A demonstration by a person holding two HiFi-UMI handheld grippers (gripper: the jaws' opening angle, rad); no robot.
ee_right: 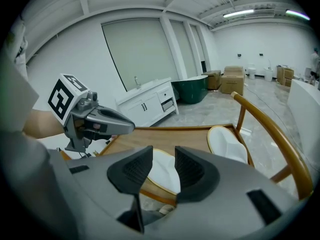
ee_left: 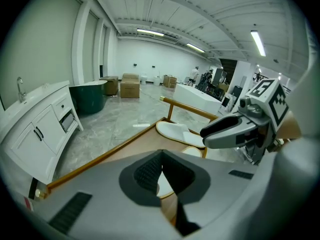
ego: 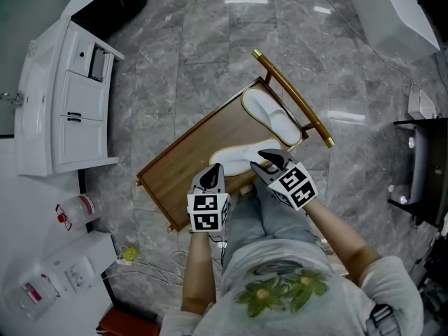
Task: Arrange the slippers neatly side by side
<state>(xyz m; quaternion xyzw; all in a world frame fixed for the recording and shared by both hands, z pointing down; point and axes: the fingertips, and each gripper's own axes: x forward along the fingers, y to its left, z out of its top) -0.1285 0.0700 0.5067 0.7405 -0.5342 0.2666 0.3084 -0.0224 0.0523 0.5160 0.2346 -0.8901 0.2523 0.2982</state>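
Note:
Two white slippers with gold edging lie on a low wooden platform [ego: 183, 168]. The far slipper [ego: 271, 115] rests beside the curved gold rail [ego: 294, 98]; the near slipper [ego: 234, 158] lies at the platform's front edge. My left gripper [ego: 213, 176] hovers just left of the near slipper's heel, its jaws shut together on nothing [ee_left: 161, 159]. My right gripper [ego: 265, 162] sits over the near slipper's right end, open, with a gap between the pads [ee_right: 164, 160] and the near slipper [ee_right: 161, 178] showing beyond them, untouched. The far slipper [ee_right: 227, 141] lies further right.
A white vanity cabinet [ego: 64, 107] stands at the left with a dark green tub [ego: 115, 2] beyond it. A white bathtub [ego: 392, 12] fills the top right, a black stand [ego: 420, 177] the right edge. Cables and small items [ego: 129, 255] lie on the marble floor.

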